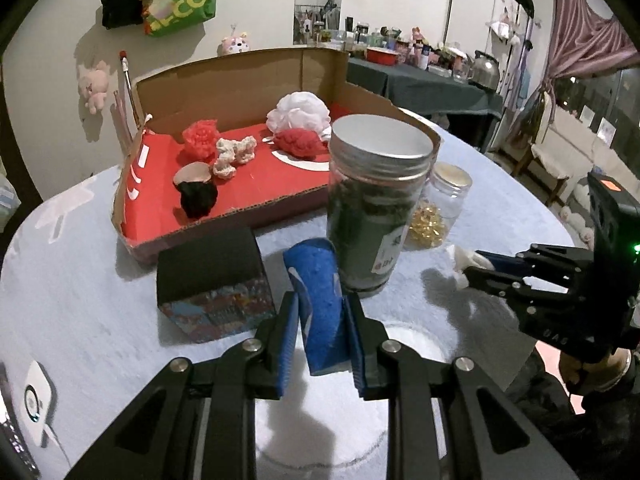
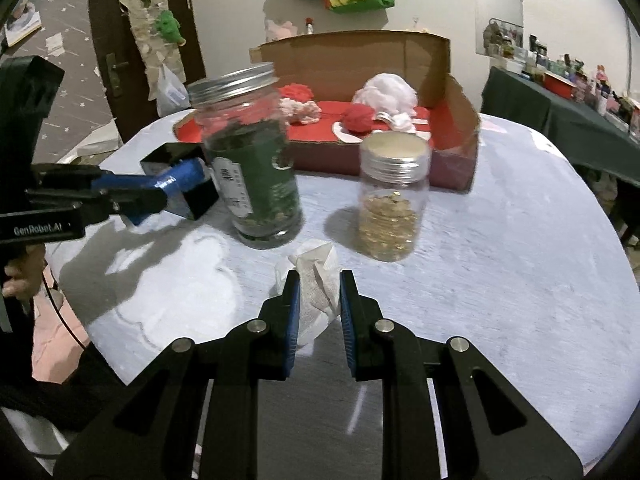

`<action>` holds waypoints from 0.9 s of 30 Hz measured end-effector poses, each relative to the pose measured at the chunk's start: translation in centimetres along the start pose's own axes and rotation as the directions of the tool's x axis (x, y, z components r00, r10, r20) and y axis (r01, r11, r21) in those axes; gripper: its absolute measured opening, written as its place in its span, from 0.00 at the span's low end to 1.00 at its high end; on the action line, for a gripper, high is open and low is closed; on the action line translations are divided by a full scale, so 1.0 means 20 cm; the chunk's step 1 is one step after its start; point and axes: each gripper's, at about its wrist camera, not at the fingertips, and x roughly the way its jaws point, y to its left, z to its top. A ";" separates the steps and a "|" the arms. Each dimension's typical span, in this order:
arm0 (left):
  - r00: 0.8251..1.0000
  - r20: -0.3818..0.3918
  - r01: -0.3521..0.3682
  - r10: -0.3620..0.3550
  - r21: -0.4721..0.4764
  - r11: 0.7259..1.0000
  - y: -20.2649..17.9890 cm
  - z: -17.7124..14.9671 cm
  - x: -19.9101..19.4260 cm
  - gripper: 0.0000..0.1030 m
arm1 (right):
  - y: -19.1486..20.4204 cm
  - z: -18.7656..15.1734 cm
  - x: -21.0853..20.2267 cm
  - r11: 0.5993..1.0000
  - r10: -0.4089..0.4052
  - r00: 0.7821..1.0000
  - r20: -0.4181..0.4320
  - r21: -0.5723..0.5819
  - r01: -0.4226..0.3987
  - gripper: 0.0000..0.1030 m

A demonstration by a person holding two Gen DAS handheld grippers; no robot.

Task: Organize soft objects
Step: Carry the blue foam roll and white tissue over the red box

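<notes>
While the left gripper [image 1: 322, 316] clamps a bent blue sponge [image 1: 320, 304] above the table [image 1: 100, 300], the right gripper [image 2: 319, 292] pinches a crumpled white cloth [image 2: 316, 284]. Beyond both stand a green-filled jar [image 1: 372, 208] and a gold-filled jar [image 2: 392, 204], then the red-lined cardboard box [image 1: 256, 84] holding soft pieces.

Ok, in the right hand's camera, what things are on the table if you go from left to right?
Black box → blue sponge in the left gripper → jar of green stuff → crumpled white tissue in the right gripper → jar of gold bits.
</notes>
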 end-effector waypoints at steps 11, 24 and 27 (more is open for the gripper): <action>0.998 -0.035 -0.045 0.047 0.049 0.998 0.01 0.11 0.02 0.24 | -0.16 0.03 -0.05 0.997 -0.066 0.998 -0.017 0.035 0.067 0.17; 0.997 -0.063 -0.045 0.048 0.055 0.997 0.10 0.24 0.09 0.24 | -0.31 0.18 -0.01 0.988 -0.154 0.988 -0.032 -0.026 0.154 0.17; 0.996 -0.069 -0.044 0.048 0.052 0.998 0.13 0.26 0.11 0.24 | -0.33 0.22 0.01 0.984 -0.170 0.985 -0.033 -0.051 0.168 0.17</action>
